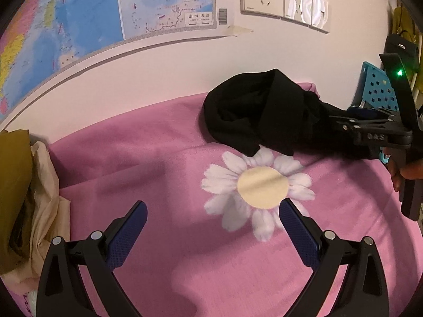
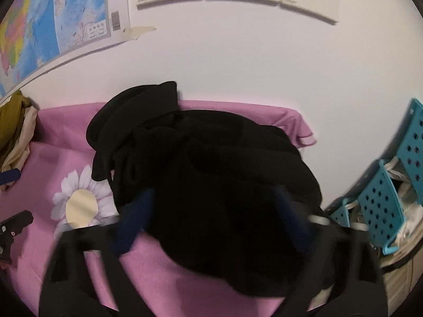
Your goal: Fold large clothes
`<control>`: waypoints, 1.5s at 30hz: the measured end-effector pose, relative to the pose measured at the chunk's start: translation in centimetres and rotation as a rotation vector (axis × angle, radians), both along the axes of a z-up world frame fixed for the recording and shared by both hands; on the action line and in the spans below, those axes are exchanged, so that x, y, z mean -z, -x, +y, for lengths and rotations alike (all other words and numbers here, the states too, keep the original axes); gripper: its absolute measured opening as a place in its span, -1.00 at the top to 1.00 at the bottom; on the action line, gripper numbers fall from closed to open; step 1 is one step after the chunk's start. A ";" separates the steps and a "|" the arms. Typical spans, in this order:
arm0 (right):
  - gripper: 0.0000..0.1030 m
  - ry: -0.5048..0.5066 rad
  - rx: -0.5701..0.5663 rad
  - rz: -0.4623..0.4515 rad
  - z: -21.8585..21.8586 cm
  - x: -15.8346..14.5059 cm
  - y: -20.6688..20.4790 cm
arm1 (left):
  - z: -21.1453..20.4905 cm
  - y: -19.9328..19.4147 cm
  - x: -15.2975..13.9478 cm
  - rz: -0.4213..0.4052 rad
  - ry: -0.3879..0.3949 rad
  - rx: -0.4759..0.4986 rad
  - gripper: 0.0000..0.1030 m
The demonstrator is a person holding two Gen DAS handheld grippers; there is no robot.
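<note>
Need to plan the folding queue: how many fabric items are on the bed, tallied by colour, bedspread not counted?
Black: 1, the crumpled black garment with the right gripper at it
Olive: 1, the olive cloth at the left edge
Cream: 1, the cream cloth beside it
Total: 3, all lying on the pink bedspread

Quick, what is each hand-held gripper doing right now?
Left hand-held gripper: open, holding nothing.
Right hand-held gripper: jaws around the black garment; grip cannot be told.
</note>
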State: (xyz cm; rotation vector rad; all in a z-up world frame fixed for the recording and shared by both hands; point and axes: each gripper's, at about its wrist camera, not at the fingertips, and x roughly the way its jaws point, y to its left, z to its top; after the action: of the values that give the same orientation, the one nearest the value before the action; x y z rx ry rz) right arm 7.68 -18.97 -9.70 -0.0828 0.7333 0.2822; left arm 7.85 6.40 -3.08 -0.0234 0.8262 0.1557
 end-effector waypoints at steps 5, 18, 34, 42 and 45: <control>0.85 0.019 -0.153 -0.004 1.0 -1.0 3.4 | 0.2 -0.2 0.5 0.013 0.006 0.007 -0.88; -0.75 0.110 -0.243 -0.092 4.1 -1.9 4.6 | 1.0 -0.2 1.4 0.035 -0.011 0.006 -0.88; 0.85 -0.069 -0.035 -0.345 -4.7 -16.9 3.6 | 2.4 -3.4 0.1 -0.050 -0.017 0.052 -0.88; 0.86 -0.172 0.035 -0.491 -10.7 -22.9 7.3 | -4.5 -7.8 -2.3 -0.231 -0.044 0.368 -0.88; 0.86 -0.214 0.027 -0.540 -11.9 -24.2 8.7 | -6.7 -10.1 -2.9 -0.286 -0.060 0.440 -0.88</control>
State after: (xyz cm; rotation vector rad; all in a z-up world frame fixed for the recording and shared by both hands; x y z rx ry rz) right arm -0.99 -30.85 14.48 0.0543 0.1657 0.2939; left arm 17.96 -0.25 -0.13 0.1878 0.5246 -0.2339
